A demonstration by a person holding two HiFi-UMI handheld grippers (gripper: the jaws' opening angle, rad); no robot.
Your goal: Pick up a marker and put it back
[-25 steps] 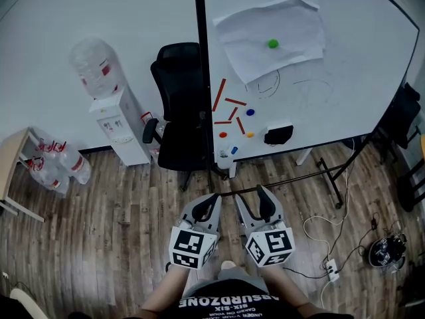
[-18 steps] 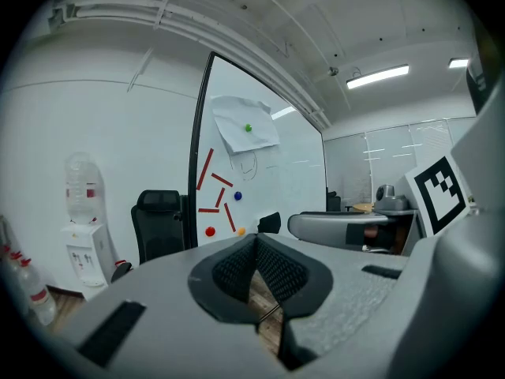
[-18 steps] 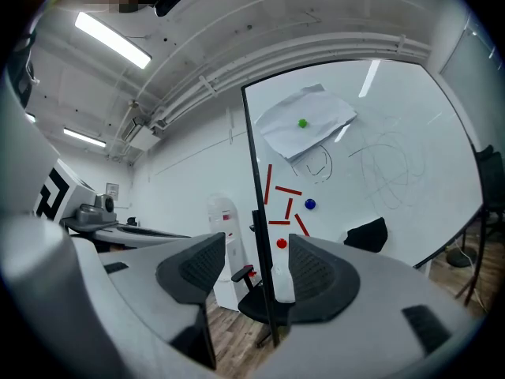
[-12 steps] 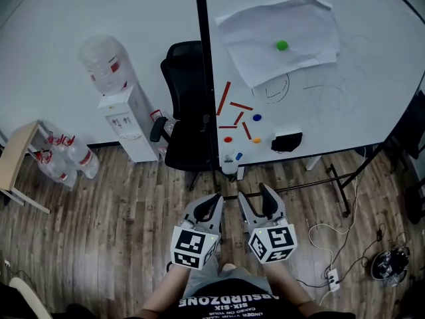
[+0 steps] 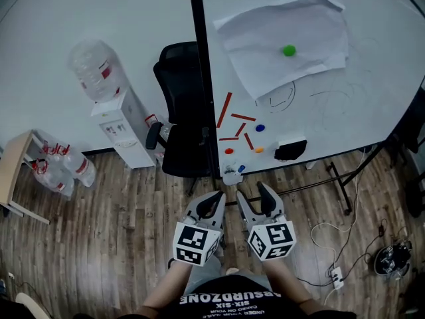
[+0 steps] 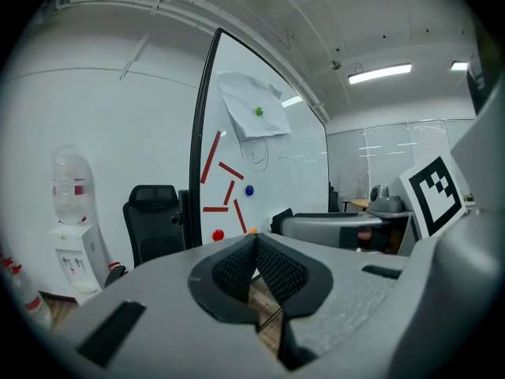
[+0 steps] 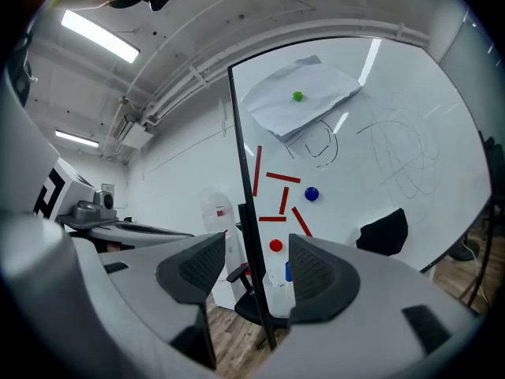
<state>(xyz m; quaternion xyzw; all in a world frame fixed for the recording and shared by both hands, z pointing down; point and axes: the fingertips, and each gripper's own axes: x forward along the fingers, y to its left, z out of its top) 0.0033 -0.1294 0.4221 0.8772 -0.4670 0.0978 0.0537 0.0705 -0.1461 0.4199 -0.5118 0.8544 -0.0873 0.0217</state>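
A clear marker cup (image 5: 231, 175) hangs at the whiteboard's (image 5: 372, 58) lower left corner, with a blue marker (image 5: 240, 169) standing in it. The right gripper view shows the same blue marker (image 7: 288, 272) and cup (image 7: 278, 284) straight ahead, between the jaws but well beyond them. My left gripper (image 5: 211, 202) is held low in front of me, shut with nothing between its pads (image 6: 237, 268). Beside it, my right gripper (image 5: 252, 195) is open and empty. Both are short of the board, over the wooden floor.
On the board are a crumpled paper sheet (image 5: 282, 38) under a green magnet (image 5: 289, 50), red strips (image 5: 224, 109), coloured magnets (image 5: 260, 127) and a black eraser (image 5: 290, 151). A black office chair (image 5: 182, 111) and a water dispenser (image 5: 116, 128) stand left. Board legs (image 5: 335, 178) and cables (image 5: 325, 234) cross the floor at right.
The board and its cup sit slightly nearer and lower in the head view. Both grippers keep the same pose side by side, the left shut and the right open.
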